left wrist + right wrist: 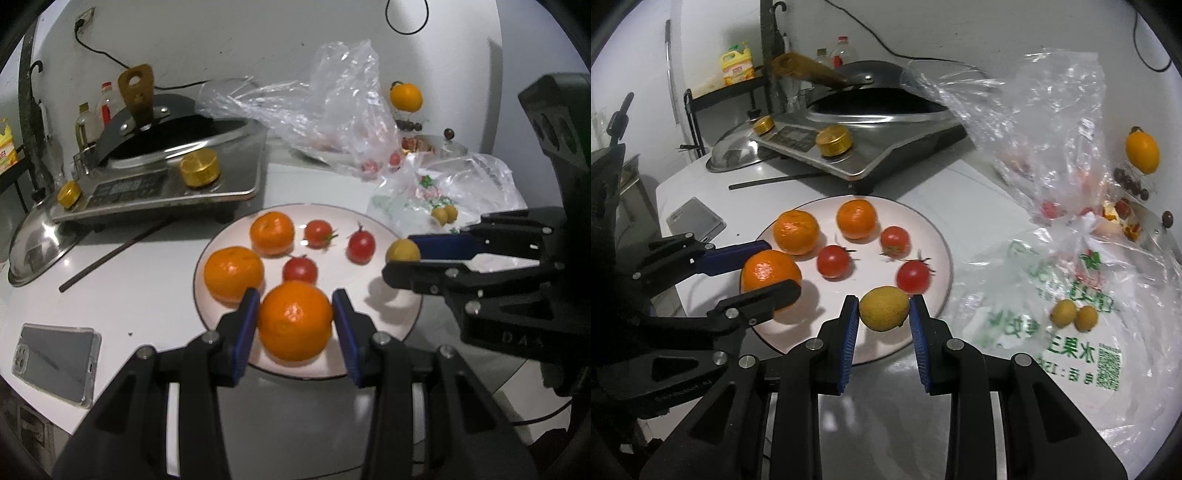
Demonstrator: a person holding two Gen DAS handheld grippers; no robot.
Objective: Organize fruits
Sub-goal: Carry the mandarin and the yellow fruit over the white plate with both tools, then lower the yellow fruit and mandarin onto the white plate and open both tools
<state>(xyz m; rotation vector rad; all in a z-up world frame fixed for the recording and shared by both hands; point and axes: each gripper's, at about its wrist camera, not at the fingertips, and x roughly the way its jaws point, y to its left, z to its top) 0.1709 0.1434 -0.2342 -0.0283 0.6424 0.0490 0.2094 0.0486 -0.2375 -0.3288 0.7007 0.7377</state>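
- Left hand-held gripper [295,325]: its blue pads bracket a large orange [294,320] at the near rim of the plate [404,325]. The pads sit right at the fruit's flanks, but firm contact cannot be confirmed, so whether it grips cannot be told. The orange appears to rest on the plate, judged to be either just set down or about to be lifted.
- Right hand-held gripper [884,314]: closed on a small yellow fruit [884,308], both pads pressing its sides, held just over the plate's near edge. This is judged a delivery to the plate.
- Plate contents: two more oranges [233,272] at the far left and three tomatoes [361,246] in the middle, sorted loosely by kind; free space remains at the right edge.
- Source: two further yellow fruits [1074,314] lie on a printed plastic bag [1071,288] right of the plate, probably the next to be fetched.
- Surroundings on the bench [147,295]: an induction cooker [166,184] with a wok, a steel lid [40,251], a chopstick [114,254], a phone [55,363] and a crumpled clear bag [332,110].
- Obstruction: the two grippers work close together over one plate, so their fingers could collide; the bags crowd the right side.
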